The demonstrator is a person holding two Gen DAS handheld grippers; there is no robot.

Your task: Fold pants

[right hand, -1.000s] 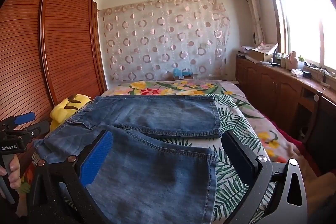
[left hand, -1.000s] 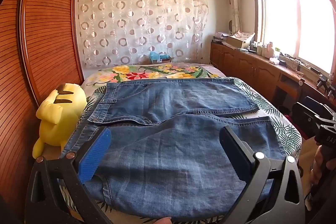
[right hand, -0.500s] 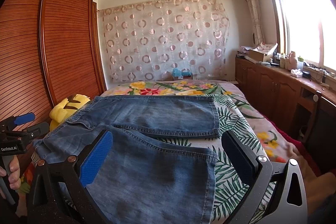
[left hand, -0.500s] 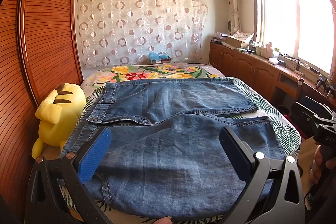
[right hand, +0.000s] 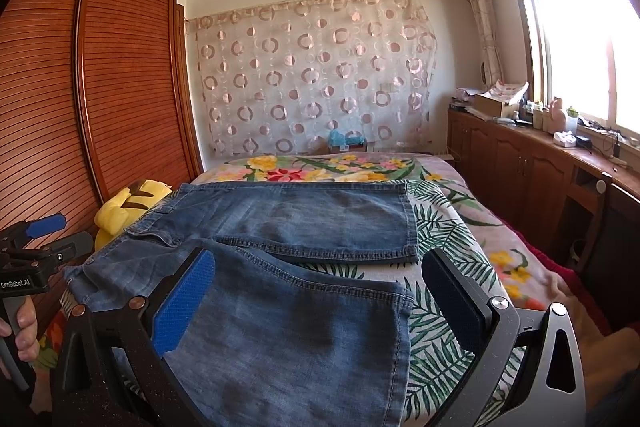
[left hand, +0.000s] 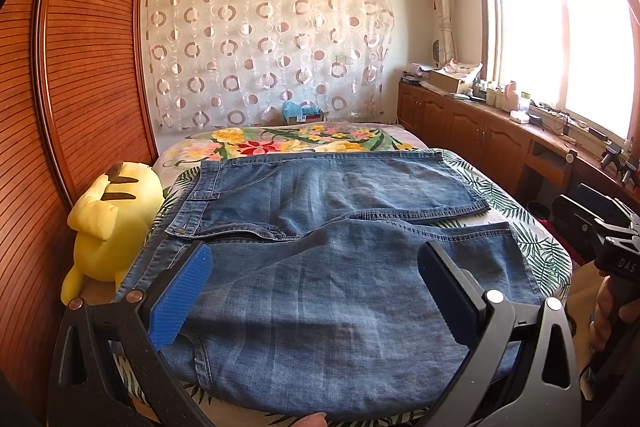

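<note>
Blue denim pants (left hand: 328,267) lie spread flat, legs apart.

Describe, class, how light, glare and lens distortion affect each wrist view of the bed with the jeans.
Left wrist view: the window is blown out white, sun falls on the jeans, and the wardrobe bows from fisheye. Right wrist view: the window glares the same way, shadow patches darken the near leg of the jeans, and dark vignetting fills the corners.

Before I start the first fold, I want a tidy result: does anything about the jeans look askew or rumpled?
The blue denim jeans lie spread on the floral bedspread, legs splayed apart, not aligned. The fly flap near the waistband is bunched. Nothing looks damaged.
</note>
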